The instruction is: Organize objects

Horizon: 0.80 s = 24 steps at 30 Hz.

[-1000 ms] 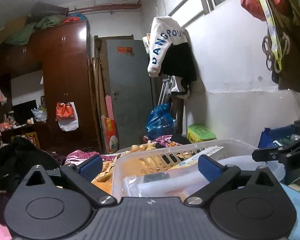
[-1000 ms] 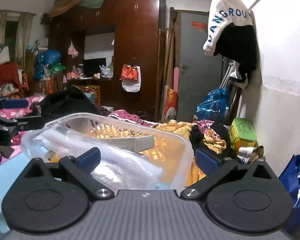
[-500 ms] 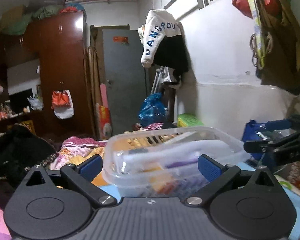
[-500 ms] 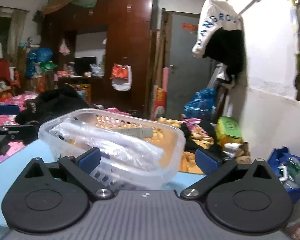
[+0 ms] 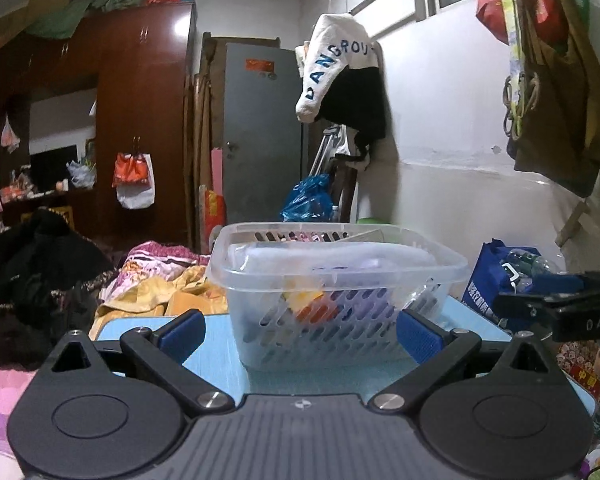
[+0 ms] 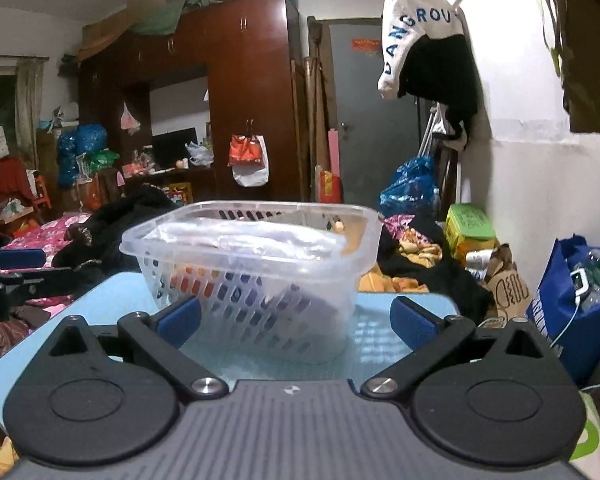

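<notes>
A clear perforated plastic basket (image 5: 340, 280) stands on the light blue table (image 5: 220, 360). It holds plastic-wrapped white packs and a flat box, and orange and purple items show through its wall. My left gripper (image 5: 300, 334) is open just short of the basket's near wall, with nothing gripped. At the right edge of the left wrist view is the right gripper (image 5: 560, 312). In the right wrist view the basket (image 6: 252, 264) sits ahead of my open right gripper (image 6: 296, 316), which holds nothing. The left gripper (image 6: 12, 276) shows at that view's left edge.
A blue bag with bottles (image 6: 572, 292) stands right of the table (image 6: 380, 344). Heaped clothes (image 5: 152, 280) lie beyond the table's far edge. A green box (image 6: 470, 226) sits by the wall, and bags (image 5: 552, 80) hang from the wall at upper right.
Both grippers have drawn back and dropped lower. The basket, close and seen from above before, now stands farther ahead with the blue tabletop visible under it.
</notes>
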Each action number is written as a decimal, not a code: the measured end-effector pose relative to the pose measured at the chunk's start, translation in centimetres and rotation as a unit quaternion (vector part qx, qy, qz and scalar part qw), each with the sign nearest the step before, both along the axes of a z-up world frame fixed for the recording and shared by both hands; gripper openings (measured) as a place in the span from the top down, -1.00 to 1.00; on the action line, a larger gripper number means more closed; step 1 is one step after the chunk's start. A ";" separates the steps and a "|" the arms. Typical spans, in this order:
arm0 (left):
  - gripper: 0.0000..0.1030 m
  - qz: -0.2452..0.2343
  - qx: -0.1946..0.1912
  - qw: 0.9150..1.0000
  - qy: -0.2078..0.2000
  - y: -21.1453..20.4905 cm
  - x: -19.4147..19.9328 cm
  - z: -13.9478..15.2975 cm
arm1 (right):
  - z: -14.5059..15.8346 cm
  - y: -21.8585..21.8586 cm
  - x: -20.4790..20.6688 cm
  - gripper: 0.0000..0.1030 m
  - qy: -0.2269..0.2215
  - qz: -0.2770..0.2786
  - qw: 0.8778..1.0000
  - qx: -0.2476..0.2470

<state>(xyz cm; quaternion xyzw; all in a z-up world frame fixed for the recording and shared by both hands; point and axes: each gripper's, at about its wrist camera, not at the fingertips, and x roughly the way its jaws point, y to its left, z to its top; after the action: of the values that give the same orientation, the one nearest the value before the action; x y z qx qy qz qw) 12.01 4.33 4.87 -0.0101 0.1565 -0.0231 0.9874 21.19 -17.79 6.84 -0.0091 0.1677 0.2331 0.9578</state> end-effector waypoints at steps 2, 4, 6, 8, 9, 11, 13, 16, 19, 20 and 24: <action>-0.98 0.004 -0.005 1.000 0.000 0.2 0.0 0.0 | -0.1 0.1 0.2 -1.00 0.004 0.001 1.000 -0.002; -0.98 0.008 -0.004 1.000 -0.003 0.1 -0.3 -0.1 | -0.2 0.0 0.0 -1.00 0.003 -0.001 1.000 0.000; -0.98 0.011 0.002 1.000 -0.005 -0.1 -0.5 0.0 | -0.4 -0.2 -0.3 -1.00 0.002 -0.001 1.000 0.003; -0.98 0.012 0.002 1.000 -0.010 -0.3 -0.7 0.0 | -0.4 -0.3 -0.3 -1.00 0.004 0.001 1.000 0.005; -0.98 0.011 0.001 1.000 -0.011 -0.3 -0.8 0.1 | -0.6 -0.3 -0.5 -1.00 0.004 0.002 1.000 0.006; -0.98 0.009 0.001 1.000 -0.013 -0.4 -0.9 0.1 | -0.7 -0.3 -0.7 -1.00 0.005 0.004 1.000 0.008; -0.98 0.008 0.004 1.000 -0.015 -0.7 -1.0 0.2 | -0.8 -0.3 -0.8 -1.00 0.006 0.005 1.000 0.007; -0.98 0.008 0.011 1.000 -0.016 -1.1 -1.1 0.2 | -0.9 -0.4 -0.9 -1.00 0.004 0.006 1.000 0.011; -0.98 0.005 0.013 1.000 -0.016 -1.4 -1.0 0.2 | -0.9 -0.7 -0.9 -1.00 0.005 0.009 1.000 0.020; -0.98 0.005 0.012 1.000 -0.015 -1.4 -1.0 0.1 | -0.8 -0.8 -0.9 -1.00 0.007 0.009 1.000 0.021; -0.98 0.004 0.014 1.000 -0.014 -1.7 -0.8 0.0 | -0.8 -1.0 -1.0 -1.00 0.009 0.012 1.000 0.026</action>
<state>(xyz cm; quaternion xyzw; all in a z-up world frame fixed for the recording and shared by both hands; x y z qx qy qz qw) 11.18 2.61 4.89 0.0035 0.1430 -0.0174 0.9896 20.20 -18.78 6.08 0.0157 0.1700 0.2488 0.9534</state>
